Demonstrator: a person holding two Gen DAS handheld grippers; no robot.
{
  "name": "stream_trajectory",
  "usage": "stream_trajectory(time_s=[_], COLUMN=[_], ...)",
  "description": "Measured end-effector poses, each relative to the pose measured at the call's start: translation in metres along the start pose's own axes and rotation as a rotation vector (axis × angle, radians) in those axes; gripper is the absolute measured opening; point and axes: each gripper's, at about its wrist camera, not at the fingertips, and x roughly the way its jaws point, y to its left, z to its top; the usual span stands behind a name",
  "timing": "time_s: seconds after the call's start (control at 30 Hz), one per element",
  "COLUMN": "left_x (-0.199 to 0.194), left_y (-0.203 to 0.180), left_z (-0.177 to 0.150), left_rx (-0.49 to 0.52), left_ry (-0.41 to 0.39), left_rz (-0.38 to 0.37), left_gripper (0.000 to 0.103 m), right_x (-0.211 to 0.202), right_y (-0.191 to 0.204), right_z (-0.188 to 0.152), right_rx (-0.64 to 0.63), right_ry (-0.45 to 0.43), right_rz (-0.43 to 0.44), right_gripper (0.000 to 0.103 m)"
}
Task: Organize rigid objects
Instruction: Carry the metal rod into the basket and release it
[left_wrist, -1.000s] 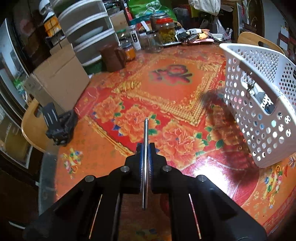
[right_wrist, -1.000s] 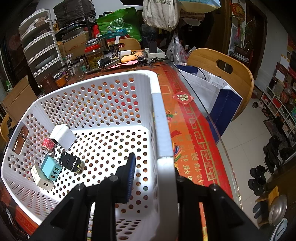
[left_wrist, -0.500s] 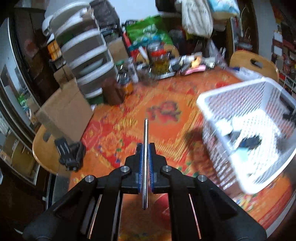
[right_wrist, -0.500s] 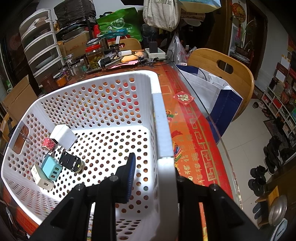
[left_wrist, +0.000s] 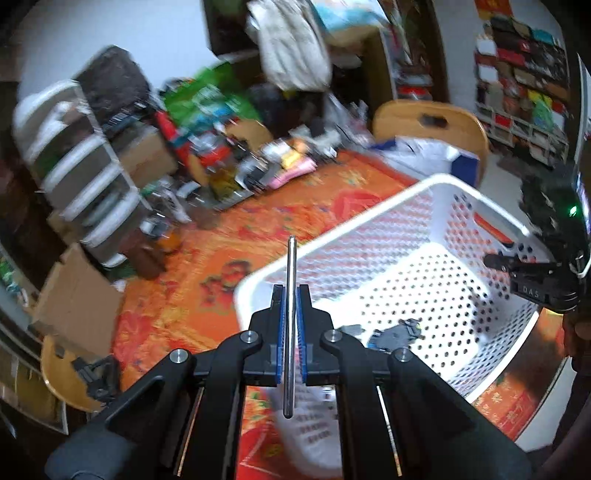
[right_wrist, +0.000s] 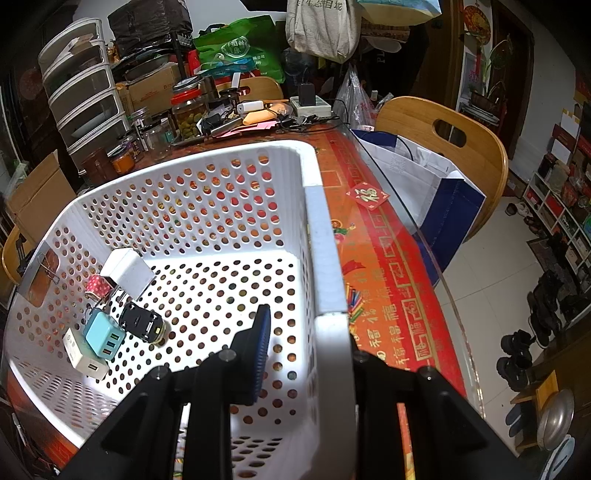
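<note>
My left gripper is shut on a thin metal rod that stands up between its blue pads, held above the near left rim of a white perforated basket. My right gripper is shut on the basket's right rim; one finger is inside the wall, the other is hidden behind it. It shows in the left wrist view at the basket's far side. Inside the basket lie a white charger, a teal charger, a black adapter and a red dotted tape roll.
The basket sits on a round table with a red-orange floral cloth. Jars and clutter line the far edge. Wooden chairs stand to the right and left. A cardboard box and drawer unit stand left.
My left gripper has risen and swung right with the rod, from beside the basket to above its rim. My right gripper and the basket have stayed still.
</note>
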Motion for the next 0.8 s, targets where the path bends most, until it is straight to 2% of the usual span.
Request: stream_trajectory(time_s=[0.17,0.3,0.43,0.67,0.8], left_x=[0.062,0.093,0.106,0.130,0.133], left_y=[-0.020,-0.027,-0.027,-0.023,-0.022], left_z=[-0.004,-0.016,-0.019,-0.021,-0.022], left_rx=[0.024,0.049,0.024,0.007,0.004], left_ry=[0.169,0.240,0.291,0.418,0.428], left_rz=[-0.087,-0.092,-0.114,-0.093,-0.124], left_gripper=[0.005,0.005,0.005,0.005,0.005], right_x=[0.000,0.000,0.000,0.000,0.000], right_y=[0.000,-0.001,0.000,-0.001,-0.002], right_z=[0.000,-0.001,-0.001,-0.001,0.000], right_rx=[0.001,-0.002,-0.001,0.000,0.001], right_ry=[-0.001,-0.002,-0.003,-0.003,-0.003], right_rz=[0.009,0.010,0.010,0.010,0.013], right_gripper=[0.023,0.023,0.023,0.023,0.024])
